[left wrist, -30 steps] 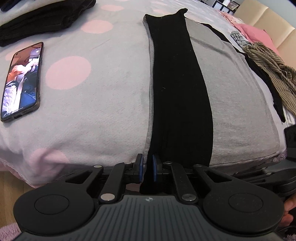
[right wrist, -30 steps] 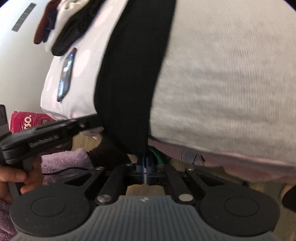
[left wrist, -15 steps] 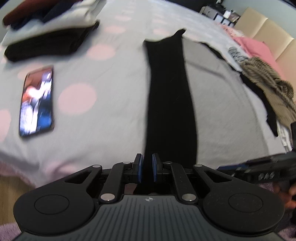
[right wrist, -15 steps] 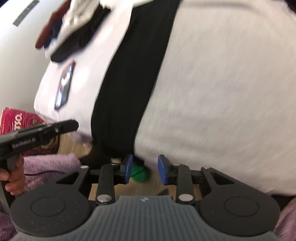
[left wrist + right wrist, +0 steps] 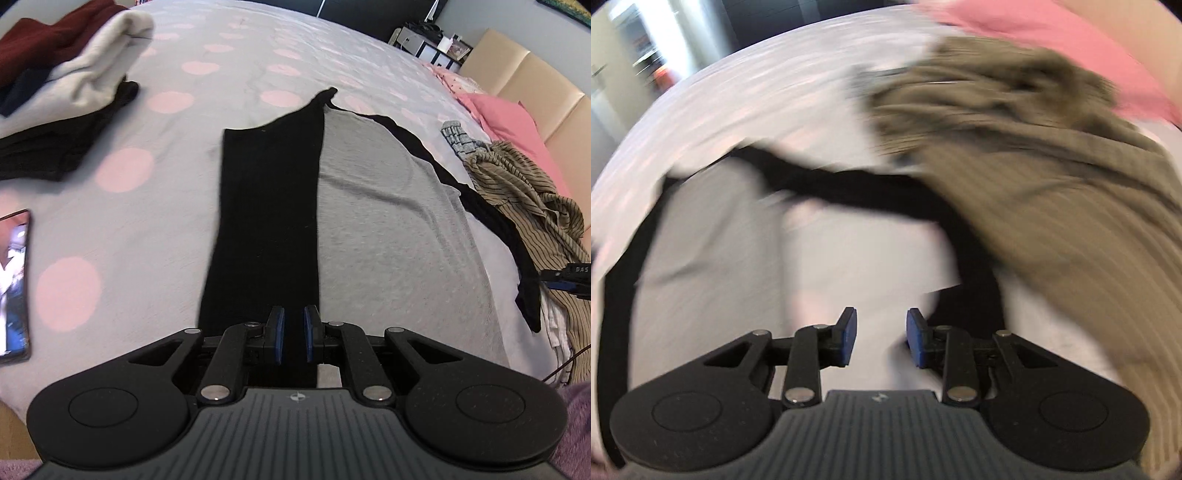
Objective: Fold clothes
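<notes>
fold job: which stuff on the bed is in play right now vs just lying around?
In play:
- grey and black top, its black sleeve folded over
- left tongs, shut on the sleeve end
- right tongs, open, empty

Lying around:
- phone
- folded stack
- striped olive garment
- pink pillow

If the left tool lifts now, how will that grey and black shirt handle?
Probably floppy: the grey and black shirt lies flat on the bed with soft creases, its black sleeve folded over the body. It looks thin and light, so it should sag from the left tool, whose pads are nearly shut on the black hem. The folded sleeve may slide off if lifted.
</notes>
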A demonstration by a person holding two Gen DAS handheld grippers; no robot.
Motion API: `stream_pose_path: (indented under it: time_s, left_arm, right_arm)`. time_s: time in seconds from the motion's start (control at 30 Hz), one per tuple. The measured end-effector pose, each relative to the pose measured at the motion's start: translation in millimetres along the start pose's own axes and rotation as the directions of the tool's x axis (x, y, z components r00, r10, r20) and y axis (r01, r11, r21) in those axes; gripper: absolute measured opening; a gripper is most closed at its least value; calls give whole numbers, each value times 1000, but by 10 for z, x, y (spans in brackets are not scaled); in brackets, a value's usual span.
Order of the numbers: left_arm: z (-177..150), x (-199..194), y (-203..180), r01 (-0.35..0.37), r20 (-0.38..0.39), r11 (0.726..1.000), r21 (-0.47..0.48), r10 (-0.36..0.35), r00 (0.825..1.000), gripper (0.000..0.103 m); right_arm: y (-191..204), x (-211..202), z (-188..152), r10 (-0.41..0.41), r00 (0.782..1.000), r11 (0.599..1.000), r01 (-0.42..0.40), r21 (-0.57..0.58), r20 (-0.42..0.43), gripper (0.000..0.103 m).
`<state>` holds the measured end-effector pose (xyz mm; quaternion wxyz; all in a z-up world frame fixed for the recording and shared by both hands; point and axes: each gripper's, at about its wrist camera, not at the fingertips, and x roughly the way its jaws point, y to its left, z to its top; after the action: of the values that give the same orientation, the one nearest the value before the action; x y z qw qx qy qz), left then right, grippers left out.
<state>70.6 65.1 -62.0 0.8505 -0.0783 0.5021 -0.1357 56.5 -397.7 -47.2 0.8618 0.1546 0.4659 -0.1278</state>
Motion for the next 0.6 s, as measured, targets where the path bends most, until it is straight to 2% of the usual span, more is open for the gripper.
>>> stream_pose_path:
  time_s: [0.17,0.3,0.37,0.4,0.43,0.47,0.6]
  left_arm:
    - [144,235,-172,-9,-31,1000,2,9,999,9]
    - [216,374,-310,7,-45,999,31,-5,999,9]
    - [226,436,-350,6,-57,999,33,-4,998,9]
    - [229,468,-367,5,-63,999,33,-3,998,9]
    - [230,493,-382,5,-68,999,34,-2,998,9]
    - [232,509,-398,4,-71,999,36,-1,997,9]
    - [225,540,-453,11,-74,999,46,-8,997,9]
  right_arm:
    - [-453,201,204,-74,997,992,74,105,0,35]
    - [-612,374,251,-35,999,986,37,165,-20,40]
    - [-579,442,236,-47,998,988,52,147,-36,39]
    - [-562,475,229,-53,998,989,58,138,-44,35]
    - [-549,501,224,-56,997,989,62,131,-49,14]
    - [-544,507,225,-54,997,989,60,133,-47,3]
    - [-508,366,241,-28,1000,992,27,123,2,3]
